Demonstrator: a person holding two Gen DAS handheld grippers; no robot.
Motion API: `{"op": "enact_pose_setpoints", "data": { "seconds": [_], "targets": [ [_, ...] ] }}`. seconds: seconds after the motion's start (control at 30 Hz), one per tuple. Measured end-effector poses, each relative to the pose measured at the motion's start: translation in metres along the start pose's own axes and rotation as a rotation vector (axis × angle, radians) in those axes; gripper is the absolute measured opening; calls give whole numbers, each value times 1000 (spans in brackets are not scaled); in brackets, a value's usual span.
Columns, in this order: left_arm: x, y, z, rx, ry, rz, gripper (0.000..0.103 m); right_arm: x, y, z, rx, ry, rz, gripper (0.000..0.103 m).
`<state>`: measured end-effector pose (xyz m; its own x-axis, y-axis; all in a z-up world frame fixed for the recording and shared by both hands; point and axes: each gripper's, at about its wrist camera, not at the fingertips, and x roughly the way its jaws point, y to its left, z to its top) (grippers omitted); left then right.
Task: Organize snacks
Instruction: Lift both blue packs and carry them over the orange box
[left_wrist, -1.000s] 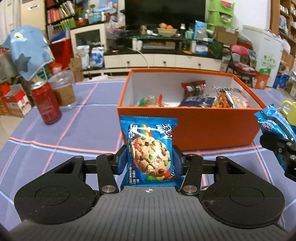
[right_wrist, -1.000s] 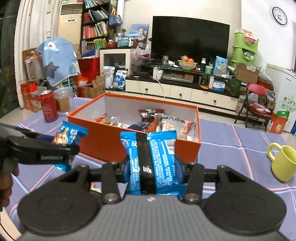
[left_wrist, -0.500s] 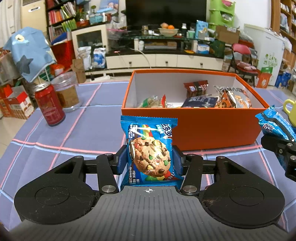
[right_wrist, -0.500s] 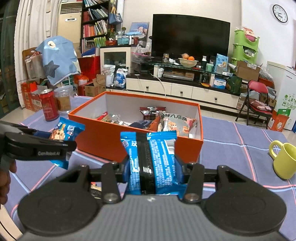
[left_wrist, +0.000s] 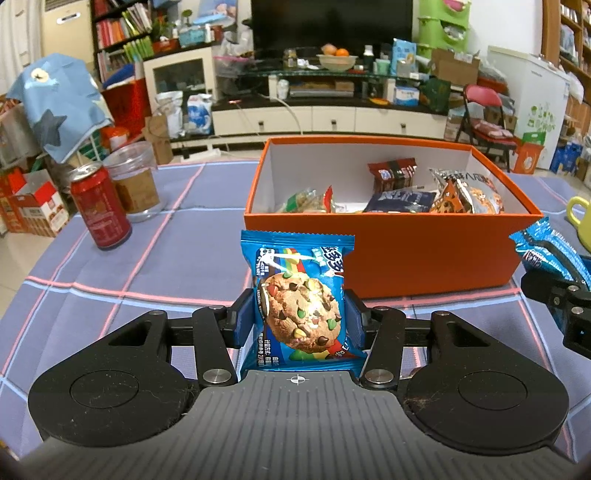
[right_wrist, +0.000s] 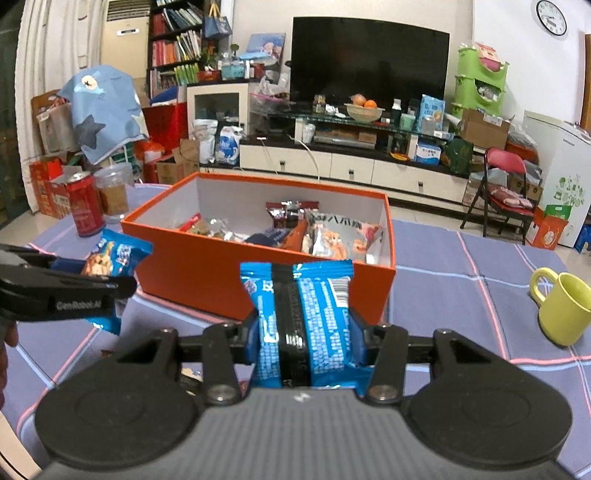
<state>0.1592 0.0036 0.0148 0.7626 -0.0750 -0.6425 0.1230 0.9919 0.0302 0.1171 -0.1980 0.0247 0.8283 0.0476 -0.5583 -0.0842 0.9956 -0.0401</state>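
In the left wrist view, our left tongs pinched an upright cookie packet before the orange box; its lower edge was hidden. In the right wrist view, our right tongs clamped a blue snack packet, back outward, print unreadable, above the worktop.

In the right wrist view the orange box sits slightly higher and further left than before
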Motion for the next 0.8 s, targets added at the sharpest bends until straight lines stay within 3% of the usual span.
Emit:
{"op": "enact_pose_setpoints", "data": {
  "seconds": [0.8],
  "targets": [
    [-6, -1, -3, 6, -1, -6, 27, 0, 1, 2, -8, 21, 13, 51]
  ]
}}
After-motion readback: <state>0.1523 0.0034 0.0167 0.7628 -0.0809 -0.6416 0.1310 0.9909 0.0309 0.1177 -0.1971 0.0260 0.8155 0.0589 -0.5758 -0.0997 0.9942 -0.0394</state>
